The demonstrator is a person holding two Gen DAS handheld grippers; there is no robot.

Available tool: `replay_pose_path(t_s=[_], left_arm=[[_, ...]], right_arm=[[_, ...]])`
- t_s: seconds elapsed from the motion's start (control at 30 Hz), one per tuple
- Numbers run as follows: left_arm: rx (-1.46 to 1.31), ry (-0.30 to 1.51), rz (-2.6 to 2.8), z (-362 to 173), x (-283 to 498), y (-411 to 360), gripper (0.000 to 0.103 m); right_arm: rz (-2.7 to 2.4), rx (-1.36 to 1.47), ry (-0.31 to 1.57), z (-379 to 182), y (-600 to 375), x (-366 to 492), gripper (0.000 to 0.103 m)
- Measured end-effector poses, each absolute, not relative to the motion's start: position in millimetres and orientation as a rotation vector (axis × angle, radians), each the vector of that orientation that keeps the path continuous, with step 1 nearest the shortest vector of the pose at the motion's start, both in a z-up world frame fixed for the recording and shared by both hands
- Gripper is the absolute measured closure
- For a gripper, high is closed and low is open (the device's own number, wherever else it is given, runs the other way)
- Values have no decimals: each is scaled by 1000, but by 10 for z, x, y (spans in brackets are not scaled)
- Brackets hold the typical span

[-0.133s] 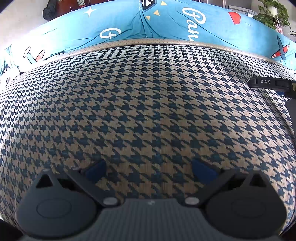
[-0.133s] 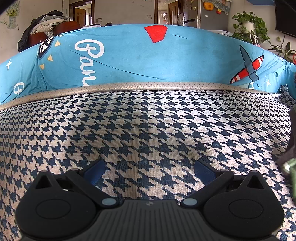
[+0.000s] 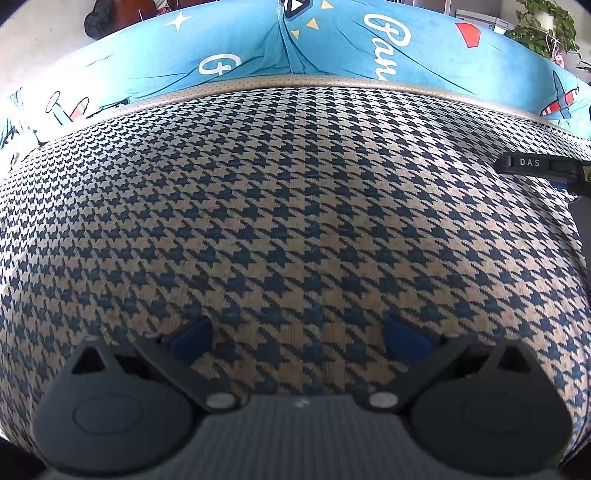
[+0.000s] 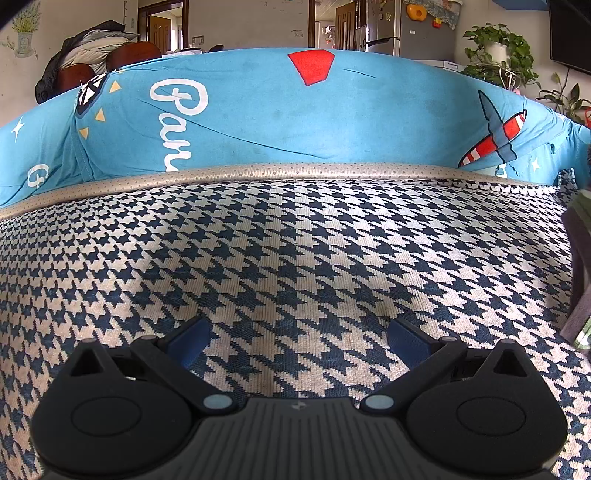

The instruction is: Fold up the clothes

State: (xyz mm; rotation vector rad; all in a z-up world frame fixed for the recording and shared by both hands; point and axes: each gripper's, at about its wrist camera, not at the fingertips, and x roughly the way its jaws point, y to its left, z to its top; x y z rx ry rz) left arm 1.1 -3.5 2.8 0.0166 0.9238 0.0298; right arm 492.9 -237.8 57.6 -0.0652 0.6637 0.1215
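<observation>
A blue-and-beige houndstooth fabric (image 3: 295, 192) lies flat and fills both views, also seen as the houndstooth fabric (image 4: 295, 251) in the right wrist view. My left gripper (image 3: 297, 332) hovers just over it, open, with nothing between its blue pads (image 3: 192, 338). My right gripper (image 4: 299, 336) is likewise open and empty above the same fabric. At the right edge of the right wrist view, a grey and green-striped piece of cloth (image 4: 580, 266) shows only in part. A black part marked DAS (image 3: 532, 166), belonging to the other gripper, pokes in from the right of the left wrist view.
A bright blue printed sofa back (image 4: 295, 122) rises behind the fabric, past a beige dotted border (image 4: 295, 171). Beyond it are potted plants (image 4: 498, 55), a fridge (image 4: 399, 26), doorways and a chair piled with coats (image 4: 92, 48).
</observation>
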Motion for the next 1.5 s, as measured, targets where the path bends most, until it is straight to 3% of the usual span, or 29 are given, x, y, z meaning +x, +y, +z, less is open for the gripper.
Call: replay_pose_path(t_s=[1.5], left_arm=[[10, 915, 23, 200, -243, -176, 0]], right_arm=[[122, -66, 663, 571, -2377, 4926, 0]])
